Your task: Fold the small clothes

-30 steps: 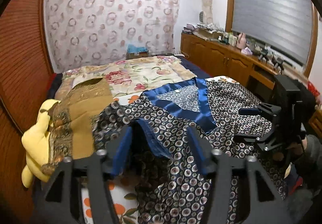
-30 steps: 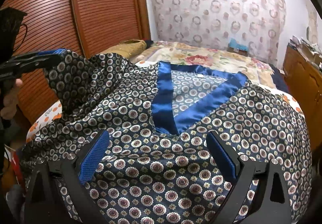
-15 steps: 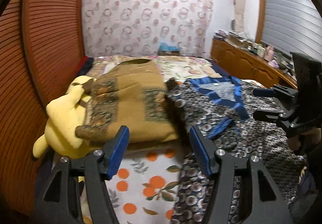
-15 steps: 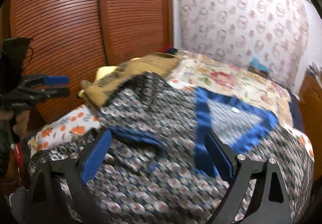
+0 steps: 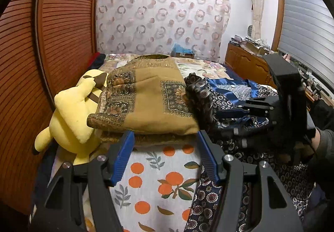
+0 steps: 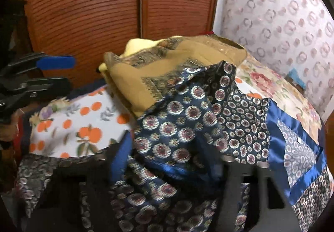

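**Two claws over one patterned top, mid-fold**

One bed (image 5: pixel 158 171) carries everything, its orange-printed sheet bare only at the near left corner; that gives a broad, soft surface on which a garment can be spread and doubled over. Next in size, the patterned top (image 6: pixel 183 119), dark blue with ringed medallions and a satin V-neck band, lies across the bed's right half, and its left portion is raised into a hump over the rest of the cloth. The likely reason is a fold of the left side toward the middle. A mustard blanket (image 5: pixel 150 96), folded, sits just beyond the bare corner and touches the top's raised edge, with a yellow plush toy (image 5: pixel 71 115) tucked against its left side near the wooden sliding doors (image 5: pixel 41 65); both appear parked out of the working area.

Right claw (image 6: pixel 173 161): largely buried under the cloth in its own view. Its jaws have just been closing with the fabric between them, and from the left wrist view it appears to pinch a bunch of the top. That hold is what keeps the hump up.

Left claw (image 5: pixel 165 157): moderately wide, nothing between the blue pads, poised over bare sheet beside the garment's left edge, probably free to take or smooth the next section.
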